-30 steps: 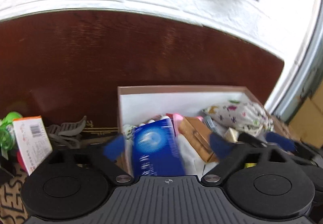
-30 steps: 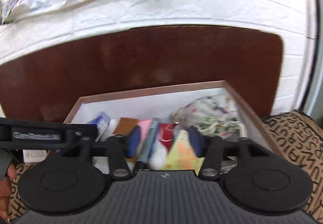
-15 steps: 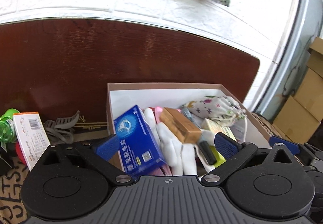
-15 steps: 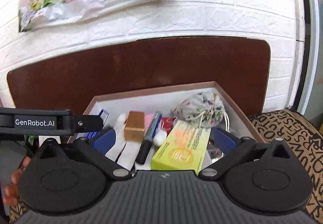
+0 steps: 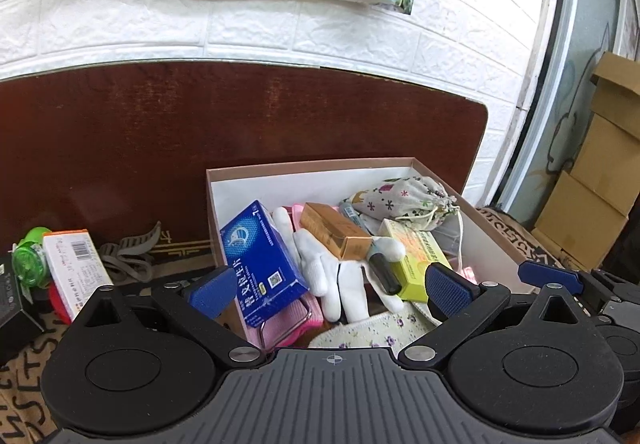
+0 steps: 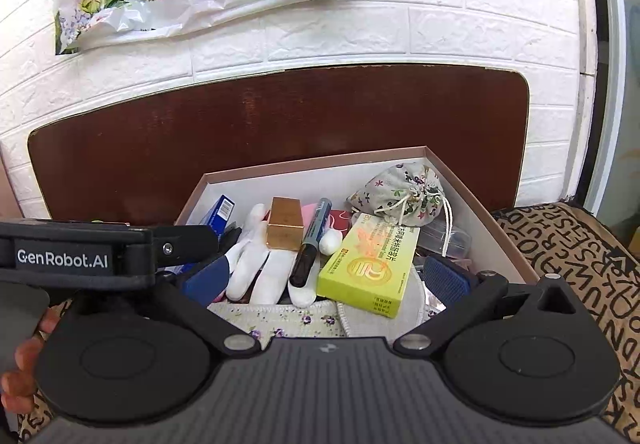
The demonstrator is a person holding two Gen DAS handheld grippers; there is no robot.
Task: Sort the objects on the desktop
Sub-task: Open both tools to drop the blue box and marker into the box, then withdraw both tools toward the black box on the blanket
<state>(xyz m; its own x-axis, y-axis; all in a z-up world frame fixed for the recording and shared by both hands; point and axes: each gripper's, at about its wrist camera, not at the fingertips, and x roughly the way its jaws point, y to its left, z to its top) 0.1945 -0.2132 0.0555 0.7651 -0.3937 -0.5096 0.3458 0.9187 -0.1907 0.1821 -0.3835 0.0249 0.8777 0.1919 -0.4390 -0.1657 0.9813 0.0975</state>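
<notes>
Since a second ago both tools have backed away from the box (image 5: pixel 320 168), each leaving its packet inside.

Left wrist: left tool (image 5: pixel 332 286) gapes, empty; blue packet (image 5: pixel 260 256) leans on a white glove (image 5: pixel 340 276).

Right wrist: right tool (image 6: pixel 326 278) released; yellow packet (image 6: pixel 370 264) lies flat, probably light, stiff card, best pinched across its narrow sides.

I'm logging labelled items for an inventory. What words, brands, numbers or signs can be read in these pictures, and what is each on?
"GenRobot.AI": white lettering on the left gripper body.
Blue box: Chinese characters, too blurred to read.
Yellow-green box: Chinese print, too small to read.
White-orange box: barcode, digits illegible.
Patterned cloth: scattered capital letters forming no readable word.
</notes>
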